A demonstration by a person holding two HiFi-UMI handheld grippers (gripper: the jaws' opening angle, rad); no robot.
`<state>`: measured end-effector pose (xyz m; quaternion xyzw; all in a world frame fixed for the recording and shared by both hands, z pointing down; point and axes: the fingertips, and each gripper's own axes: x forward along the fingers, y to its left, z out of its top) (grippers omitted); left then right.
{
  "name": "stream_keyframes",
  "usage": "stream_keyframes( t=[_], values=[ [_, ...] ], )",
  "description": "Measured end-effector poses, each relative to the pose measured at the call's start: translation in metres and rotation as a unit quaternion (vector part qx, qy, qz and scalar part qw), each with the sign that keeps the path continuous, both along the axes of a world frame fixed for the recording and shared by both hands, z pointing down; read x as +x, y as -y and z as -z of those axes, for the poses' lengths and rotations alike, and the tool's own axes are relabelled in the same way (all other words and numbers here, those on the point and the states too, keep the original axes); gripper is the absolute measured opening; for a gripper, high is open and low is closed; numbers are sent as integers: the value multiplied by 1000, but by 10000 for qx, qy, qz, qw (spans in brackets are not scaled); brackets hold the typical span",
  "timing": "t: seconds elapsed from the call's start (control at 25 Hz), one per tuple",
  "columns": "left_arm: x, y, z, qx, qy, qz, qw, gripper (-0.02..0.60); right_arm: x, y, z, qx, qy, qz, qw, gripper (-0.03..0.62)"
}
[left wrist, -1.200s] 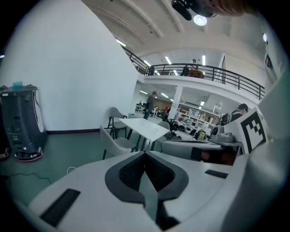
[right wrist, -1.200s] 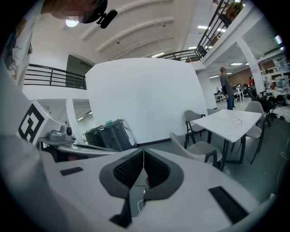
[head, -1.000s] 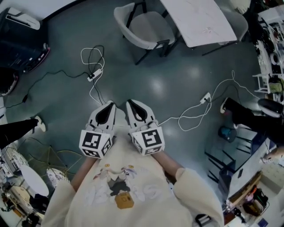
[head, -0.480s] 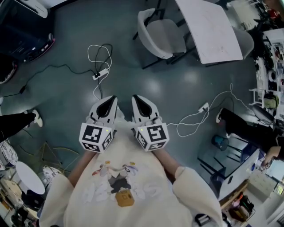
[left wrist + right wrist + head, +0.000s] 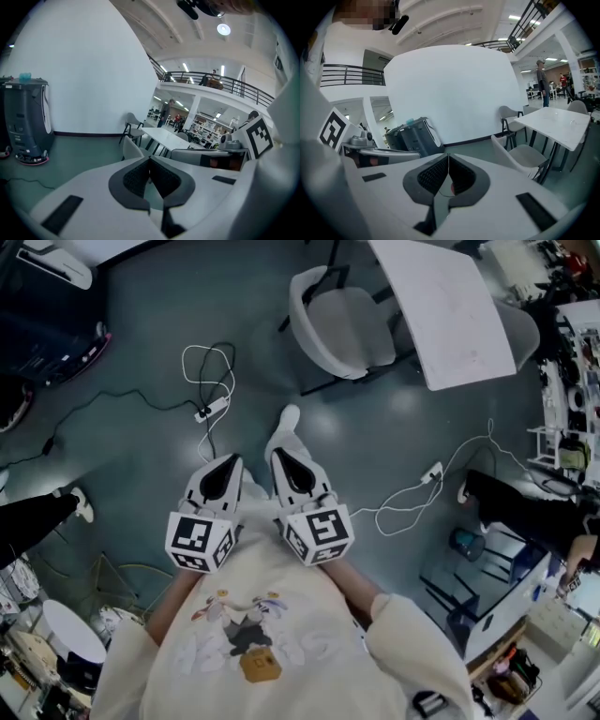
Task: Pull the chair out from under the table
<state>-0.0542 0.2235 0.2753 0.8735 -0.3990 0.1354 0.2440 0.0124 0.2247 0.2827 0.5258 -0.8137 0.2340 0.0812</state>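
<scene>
Grey chair (image 5: 349, 329) at white table (image 5: 450, 296)

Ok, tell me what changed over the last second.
The person stepped toward the chair, which shows nearer; a shoe swung into sight. The left hand-held gripper and the right hand-held gripper stayed shut, empty, side by side. The chair still stands at the table.

Ahead of the left tool (image 5: 226, 465) and right tool (image 5: 281, 459), open floor (image 5: 258, 371) runs to the chair (image 5: 342, 329), which stands against the desk (image 5: 441, 301). A cable (image 5: 200, 354) with a power strip (image 5: 211, 410) lies ahead-left of the left tool; another cable (image 5: 412, 493) trails right of the right tool.
</scene>
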Motion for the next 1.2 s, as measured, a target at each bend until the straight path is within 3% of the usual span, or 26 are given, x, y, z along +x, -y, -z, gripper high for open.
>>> stream_keyframes(
  t=[0.16,0.28,0.52,0.76,1.0,1.2],
  values=[
    [15,57,-6,89,230,190,9995,9,24,58,-10,48,67,95,9999,11],
    [31,113,-4,-7,91,385,9992,9,40,112,-10,105,49,250,9996,11],
    [98,222,-3,-201,151,325,9992,9,95,223,-6,86,98,245,9996,11],
    [122,299,-38,-568,415,628,9955,9,132,287,-43,-359,-38,230,9991,12],
    [136,337,-81,-1151,193,518,9918,11,140,316,-90,-635,-472,476,9957,19],
    [142,364,-118,-1545,63,536,9865,12,142,330,-128,-874,-661,679,9917,81]
  ],
)
